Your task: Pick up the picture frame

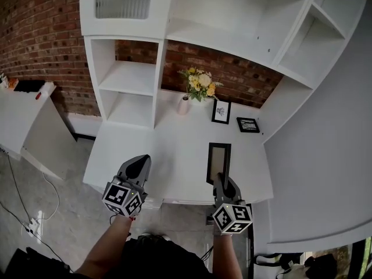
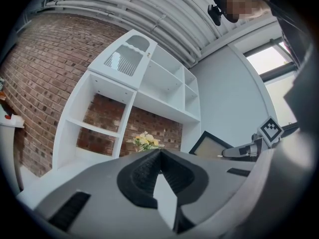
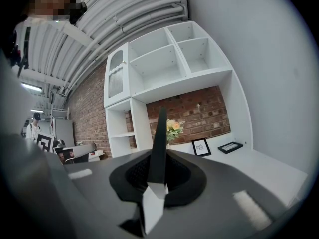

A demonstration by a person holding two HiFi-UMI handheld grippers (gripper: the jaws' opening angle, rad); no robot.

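Against the red brick wall stands a tall white shelf unit, and in front of it lies the white bench. Over the bench's front left corner, the left tongs point level with their dark pads pressed together and nothing between them. Further back, a small pink vase of yellow and white flowers stands near the wall. Right of centre, the black rectangular picture frame with a pale beige panel is held over the bench's front part. The right tongs clamp its near end, and it shows edge-on between the pads in the right gripper view. Beyond it, a small black-framed print stands upright, and another black frame lies flat just beside it.
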